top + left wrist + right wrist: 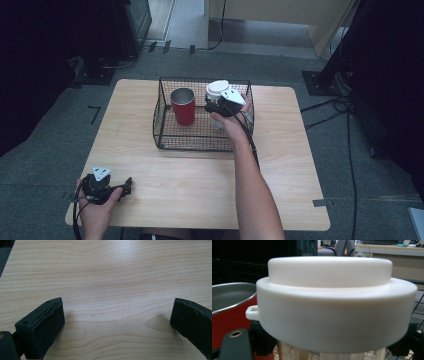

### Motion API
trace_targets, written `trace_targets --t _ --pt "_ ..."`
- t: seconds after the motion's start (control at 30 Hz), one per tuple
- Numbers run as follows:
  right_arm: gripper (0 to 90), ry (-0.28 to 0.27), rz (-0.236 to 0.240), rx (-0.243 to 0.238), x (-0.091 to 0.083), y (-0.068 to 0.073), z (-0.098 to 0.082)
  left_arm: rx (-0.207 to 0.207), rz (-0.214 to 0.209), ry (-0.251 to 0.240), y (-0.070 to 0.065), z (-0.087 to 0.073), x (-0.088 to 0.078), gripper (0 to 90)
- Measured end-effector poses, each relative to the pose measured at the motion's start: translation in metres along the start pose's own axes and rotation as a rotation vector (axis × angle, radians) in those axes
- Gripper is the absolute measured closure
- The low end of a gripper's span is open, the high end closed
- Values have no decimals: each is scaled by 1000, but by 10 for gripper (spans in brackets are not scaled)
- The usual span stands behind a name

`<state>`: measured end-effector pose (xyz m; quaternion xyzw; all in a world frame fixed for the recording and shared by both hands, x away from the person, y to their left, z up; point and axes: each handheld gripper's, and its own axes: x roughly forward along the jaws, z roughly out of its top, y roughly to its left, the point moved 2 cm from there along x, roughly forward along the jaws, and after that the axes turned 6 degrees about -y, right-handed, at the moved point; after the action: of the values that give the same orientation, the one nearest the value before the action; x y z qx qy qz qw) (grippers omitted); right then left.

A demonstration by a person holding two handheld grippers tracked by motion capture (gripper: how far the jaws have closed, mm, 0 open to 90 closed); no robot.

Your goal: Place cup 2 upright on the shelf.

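While the bench (pixel 280 165) carries little else, a wire basket (pixel 165 127) sits at its far middle, and inside it stand a red cup (pixel 183 106) on the left and a clear jar (pixel 332 356) with a white lid (pixel 337 307) on the right. From the near side, the right gripper (pixel 216 107) reaches into the basket, its jaws clenched on the jar just under the lid; in the right gripper view the black pads sit to either side of the clear wall below the lid's overhang. At the near left corner of the bench the left gripper (pixel 127 186) rests low, its jaws released and wide with only bare wood between them. Judging by its look, the jar is stiff, smooth plastic or glass and probably light, though its contents are hidden; the clear wall will be slippery, so the hold just beneath the lid is sound, since the rim acts as a stop against sliding. Lifting by the lid itself would be riskier if it is only loosely fitted. With the cup just beside the jar, any tilt could knock it.
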<state>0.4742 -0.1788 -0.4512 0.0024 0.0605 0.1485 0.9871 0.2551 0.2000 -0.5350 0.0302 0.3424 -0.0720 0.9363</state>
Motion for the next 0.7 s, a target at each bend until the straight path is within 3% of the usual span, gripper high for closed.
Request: trace_targets --t 0.23,0.4,0.5,0.7 --pt "158 59 -22 25 -1 -1 4 0 0 0 0 0 0 1" --pt "149 93 -9 24 -5 -2 6 0 0 0 0 0 0 1" --pt "102 100 -11 38 -7 -2 7 0 0 0 0 0 0 1" --pt "14 92 14 22 -11 2 10 0 0 0 0 0 0 1"
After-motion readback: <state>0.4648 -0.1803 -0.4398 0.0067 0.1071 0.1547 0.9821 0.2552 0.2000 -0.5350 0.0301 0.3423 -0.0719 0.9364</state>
